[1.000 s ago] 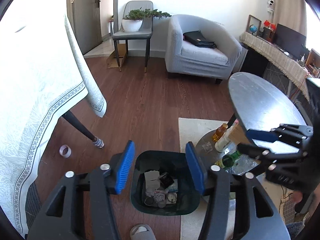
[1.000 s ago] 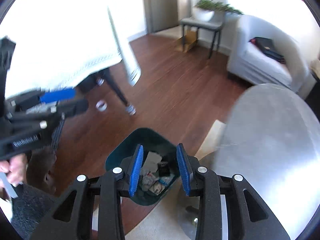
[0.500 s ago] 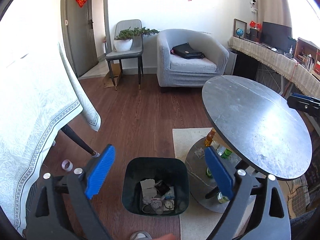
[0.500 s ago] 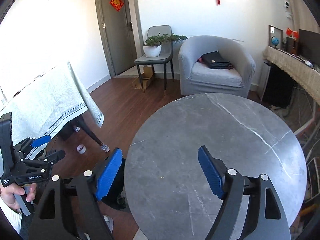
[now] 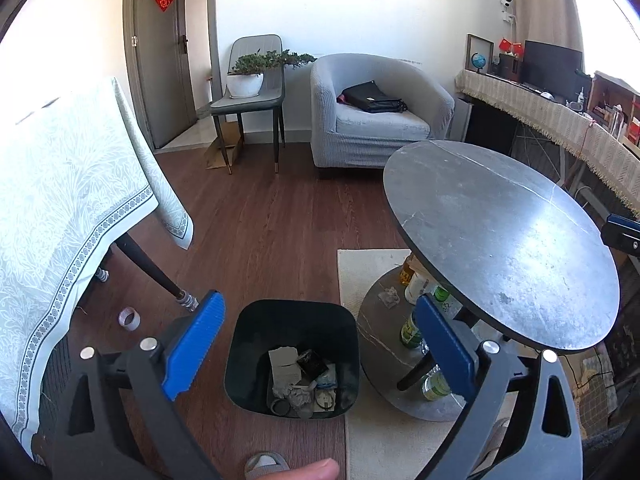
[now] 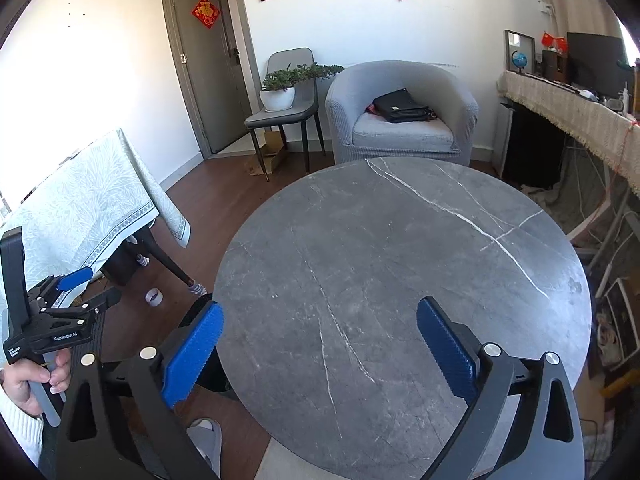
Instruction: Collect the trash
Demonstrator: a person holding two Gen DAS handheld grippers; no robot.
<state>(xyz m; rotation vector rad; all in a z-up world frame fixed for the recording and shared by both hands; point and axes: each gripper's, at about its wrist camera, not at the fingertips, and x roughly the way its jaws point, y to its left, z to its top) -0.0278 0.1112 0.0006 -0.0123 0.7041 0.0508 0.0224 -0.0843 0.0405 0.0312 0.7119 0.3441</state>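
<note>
A dark trash bin (image 5: 248, 360) stands on the wood floor, holding crumpled paper and wrappers (image 5: 298, 380). My left gripper (image 5: 319, 302) hovers above and in front of it, its jaws opening wide with nothing between them. It also shows from the side in the right wrist view (image 6: 96, 288), held by a hand. My right gripper (image 6: 320, 307) hangs over the bare round grey marble table (image 6: 400, 260), its jaws opening with nothing between them. A roll of tape (image 5: 129, 319) lies on the floor by a table leg. A crumpled scrap (image 5: 390, 295) and bottles (image 5: 412, 276) sit on the round table's lower shelf.
A cloth-covered table (image 5: 60, 200) fills the left side. At the back stand a grey armchair (image 5: 376, 120) with a black bag and a chair with a potted plant (image 5: 248, 96). A pale rug (image 5: 368, 272) lies under the round table. A slipper (image 5: 264, 464) is near the bin.
Both grippers have opened wide. The right one swung from over the bin to above the round table. The left one drew back from the bin.
</note>
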